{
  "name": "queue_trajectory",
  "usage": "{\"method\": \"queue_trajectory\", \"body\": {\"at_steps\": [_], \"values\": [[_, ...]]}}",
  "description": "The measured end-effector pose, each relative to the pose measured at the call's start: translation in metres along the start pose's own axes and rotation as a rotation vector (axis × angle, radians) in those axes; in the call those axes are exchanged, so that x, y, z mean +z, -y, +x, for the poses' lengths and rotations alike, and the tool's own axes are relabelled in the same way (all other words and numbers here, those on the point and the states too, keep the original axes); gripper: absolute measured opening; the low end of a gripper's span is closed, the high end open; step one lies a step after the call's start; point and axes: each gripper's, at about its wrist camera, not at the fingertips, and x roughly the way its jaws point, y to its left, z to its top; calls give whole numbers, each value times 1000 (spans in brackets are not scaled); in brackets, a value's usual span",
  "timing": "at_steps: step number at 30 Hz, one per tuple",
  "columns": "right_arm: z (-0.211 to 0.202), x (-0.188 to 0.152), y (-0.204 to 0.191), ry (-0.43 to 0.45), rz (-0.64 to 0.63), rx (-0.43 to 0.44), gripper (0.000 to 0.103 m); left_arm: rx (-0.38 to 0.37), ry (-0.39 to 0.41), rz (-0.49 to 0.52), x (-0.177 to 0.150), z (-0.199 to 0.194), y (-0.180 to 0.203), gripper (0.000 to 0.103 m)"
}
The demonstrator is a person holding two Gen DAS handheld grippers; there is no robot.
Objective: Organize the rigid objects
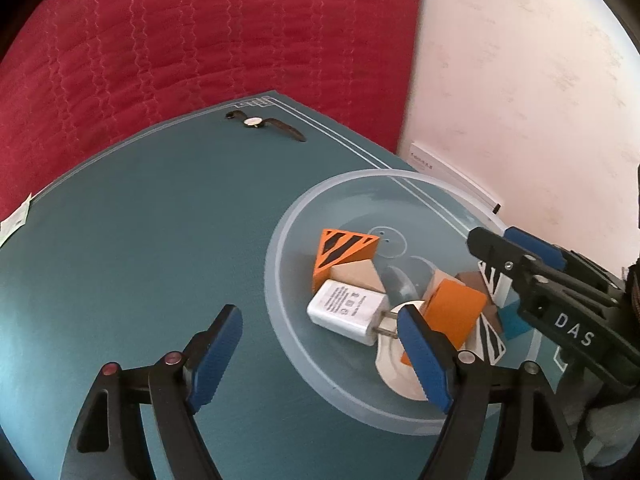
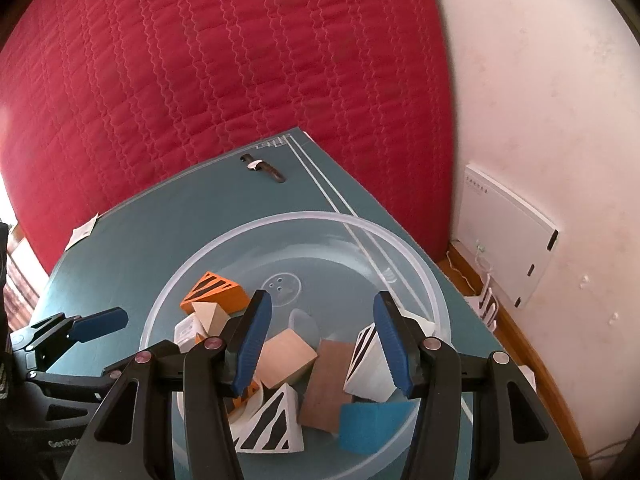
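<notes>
1. Red quilted fabric [image 1: 192, 40] is filling the background behind the teal tabletop [image 1: 140, 220].
2. You are keeping the clear bowl [image 2: 400, 248] at lower centre of the right view, with the white charger [image 1: 346, 312], striped orange block [image 1: 340, 250] and blue block [image 2: 368, 426] lying inside.
3. Your left gripper [image 1: 320, 354] is standing with jaws released, gripping nothing, one finger over the bowl.
4. Your right gripper [image 2: 324, 344] is hovering over the blocks, jaws apart and empty.
5. A wristwatch [image 1: 264, 123] is lying at the far edge.

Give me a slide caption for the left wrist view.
Open left gripper above clear bowl holding white charger and blocks; watch remains on mat.
</notes>
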Motion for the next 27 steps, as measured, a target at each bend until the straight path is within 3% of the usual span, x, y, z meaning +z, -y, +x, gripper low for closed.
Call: {"method": "queue_trajectory", "body": {"at_steps": [8, 13, 27], "values": [[-9, 3, 1, 32, -13, -33, 55, 46, 26, 2, -2, -9, -5, 102], [-17, -2, 1, 38, 1, -52, 73, 84, 40, 11, -4, -11, -9, 102], [-42, -21, 1, 16, 28, -137, 83, 96, 66, 27, -12, -21, -18, 102]]}}
